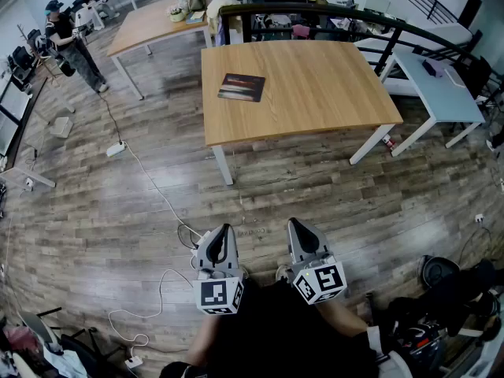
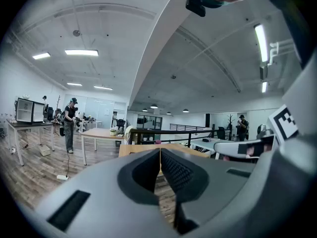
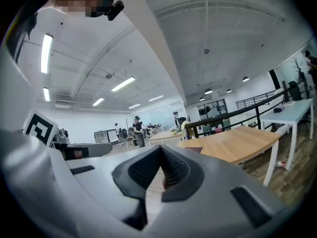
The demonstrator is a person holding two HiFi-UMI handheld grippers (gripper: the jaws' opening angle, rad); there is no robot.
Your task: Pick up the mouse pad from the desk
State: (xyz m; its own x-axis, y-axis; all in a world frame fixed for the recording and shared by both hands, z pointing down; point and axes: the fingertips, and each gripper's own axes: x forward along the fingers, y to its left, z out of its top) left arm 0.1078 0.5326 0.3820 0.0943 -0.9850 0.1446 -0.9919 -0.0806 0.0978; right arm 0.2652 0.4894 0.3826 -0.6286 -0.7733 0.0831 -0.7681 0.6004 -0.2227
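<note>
A dark rectangular mouse pad (image 1: 241, 87) lies flat on the left part of a light wooden desk (image 1: 315, 93) ahead of me. It also shows as a thin dark slab (image 3: 194, 149) on the desk in the right gripper view. Both grippers are held low, close to my body, well short of the desk. My left gripper (image 1: 223, 232) is shut with nothing between its jaws, tips meeting (image 2: 160, 149). My right gripper (image 1: 296, 225) is shut and empty too, tips together (image 3: 161, 148).
Wood-plank floor lies between me and the desk. A white cable (image 1: 150, 181) with a power strip (image 1: 116, 149) trails on the floor at left. A second wooden table (image 1: 153, 24) stands far left, with a person (image 1: 72, 44) beside it. A pale blue table (image 1: 437, 89) is right. Black railing (image 1: 331, 10) runs behind.
</note>
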